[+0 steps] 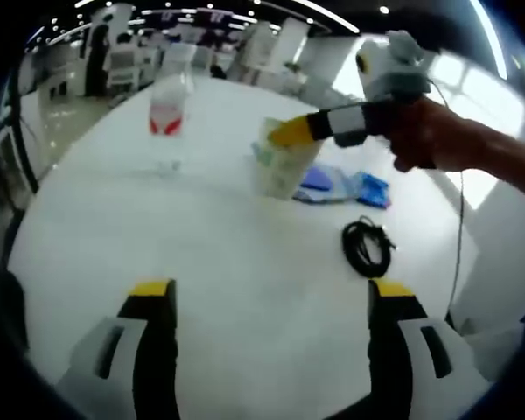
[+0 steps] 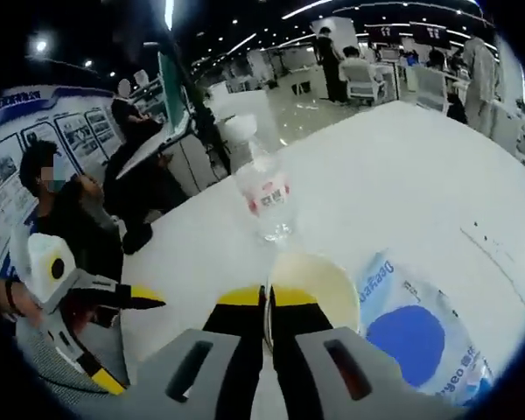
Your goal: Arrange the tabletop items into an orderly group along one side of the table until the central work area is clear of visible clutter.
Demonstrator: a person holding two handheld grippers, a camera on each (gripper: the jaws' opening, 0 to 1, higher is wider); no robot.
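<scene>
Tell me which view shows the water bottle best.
The right gripper view: the water bottle stands close ahead, upright beyond the cup, its white cap and red label clear. In the left gripper view the bottle is farther off, smaller and blurrier.

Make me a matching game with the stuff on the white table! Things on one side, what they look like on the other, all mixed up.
Things:
1. water bottle
2. cable
3. paper cup
4. blue-and-white packet

Descriptions:
A. black, coiled up on the table
B. rim pinched by the right claw
C. clear, with a red-and-white label
D. lying flat beside the cup

Pairs: 1-C, 2-A, 3-B, 4-D
</scene>
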